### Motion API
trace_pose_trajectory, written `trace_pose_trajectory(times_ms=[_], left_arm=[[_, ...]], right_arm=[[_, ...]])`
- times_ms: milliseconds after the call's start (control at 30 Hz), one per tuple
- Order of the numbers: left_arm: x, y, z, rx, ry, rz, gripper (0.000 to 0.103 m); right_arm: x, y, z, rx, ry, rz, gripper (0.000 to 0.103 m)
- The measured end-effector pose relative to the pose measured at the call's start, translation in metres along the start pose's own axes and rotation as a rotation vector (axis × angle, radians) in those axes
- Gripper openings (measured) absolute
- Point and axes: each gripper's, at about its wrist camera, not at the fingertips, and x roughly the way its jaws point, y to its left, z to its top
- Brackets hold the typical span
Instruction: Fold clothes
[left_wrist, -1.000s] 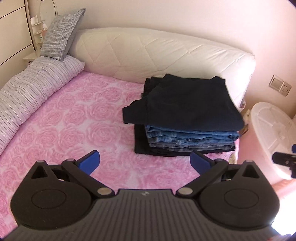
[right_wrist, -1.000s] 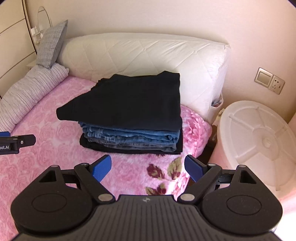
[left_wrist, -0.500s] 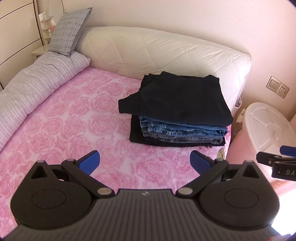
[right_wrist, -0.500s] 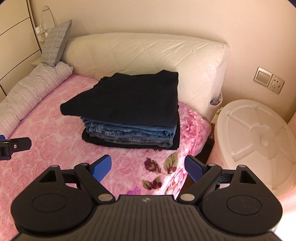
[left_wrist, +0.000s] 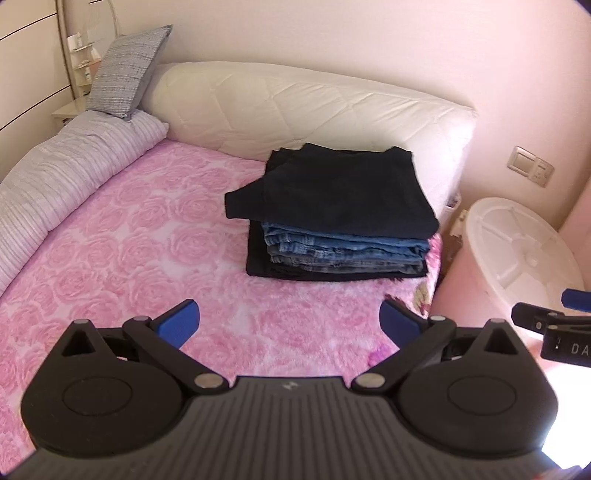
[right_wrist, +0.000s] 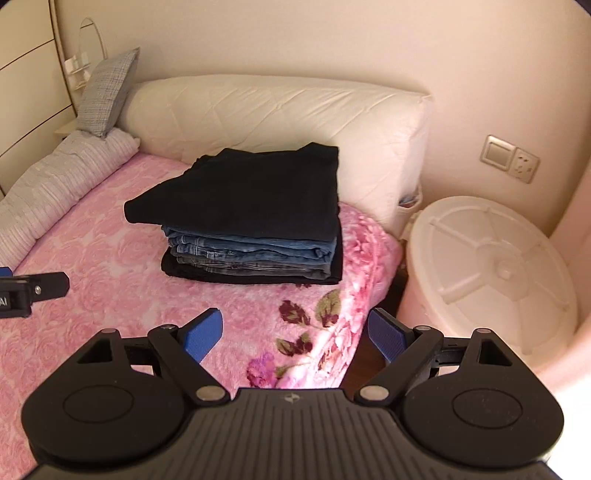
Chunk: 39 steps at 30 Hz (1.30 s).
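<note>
Already folded, by the look: far right on the pink rose-patterned bed (left_wrist: 155, 229), a squared stack of black and blue denim clothes (left_wrist: 340, 218). Both released and empty, left gripper (left_wrist: 290, 317) and right gripper (right_wrist: 295, 328). Best left undisturbed, square.

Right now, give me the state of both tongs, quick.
Left tongs: open, holding nothing.
Right tongs: open, holding nothing.

Room bright, soft warm light. White glare burns bottom right corner in both views. Fisheye bends edges, dark corners. Round white plastic tub lid (right_wrist: 491, 258) glows pale. Mostly sharp.
</note>
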Motion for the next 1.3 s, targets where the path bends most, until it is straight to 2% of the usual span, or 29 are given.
trace_pose_trajectory(times_ms=[167, 400, 733, 1300], left_arm=[[-0.022, 0.013, -0.021, 0.011, -0.009, -0.02, 0.102], [-0.049, 0.034, -0.042, 0.035, -0.023, 0.005, 0.102], [-0.073, 0.05, -0.066, 0.065, -0.026, 0.021, 0.102], [-0.076, 0.044, -0.058, 0.096, -0.058, 0.004, 0.102]], right_arm=[[-0.029, 0.023, -0.021, -0.017, -0.029, -0.021, 0.088], [-0.053, 0.049, -0.043, 0.011, -0.042, -0.009, 0.088], [-0.069, 0.073, -0.065, 0.024, -0.052, 0.002, 0.088], [-0.084, 0.076, -0.062, 0.032, -0.084, -0.014, 0.088]])
